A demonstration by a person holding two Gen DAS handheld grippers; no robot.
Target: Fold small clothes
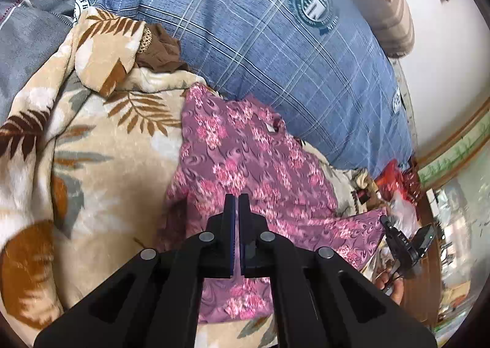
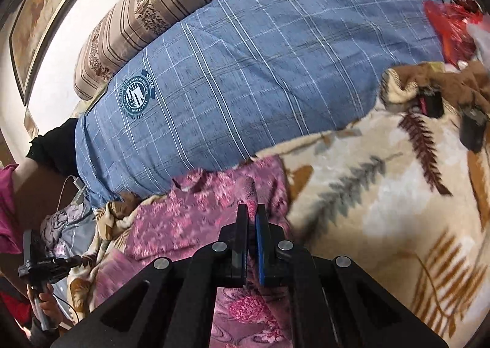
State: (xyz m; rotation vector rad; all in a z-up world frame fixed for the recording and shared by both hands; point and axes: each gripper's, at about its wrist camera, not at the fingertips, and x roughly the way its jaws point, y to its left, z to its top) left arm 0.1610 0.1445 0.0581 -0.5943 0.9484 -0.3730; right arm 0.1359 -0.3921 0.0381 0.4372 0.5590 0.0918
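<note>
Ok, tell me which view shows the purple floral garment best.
The left wrist view: the purple floral garment spreads out from neckline to hem past the left tool. The right wrist view shows only a blurred, bunched stretch around the right tool.

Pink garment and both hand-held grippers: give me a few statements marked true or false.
1. The left hand-held gripper is shut on the pink garment. True.
2. The right hand-held gripper stands wide open. False: its jaws are closed on the garment.
3. The garment is plain white. False: it is pink-purple with a floral print.
4. A blue plaid quilt lies behind the garment. True.
5. The garment lies on a leaf-print blanket. True.
</note>
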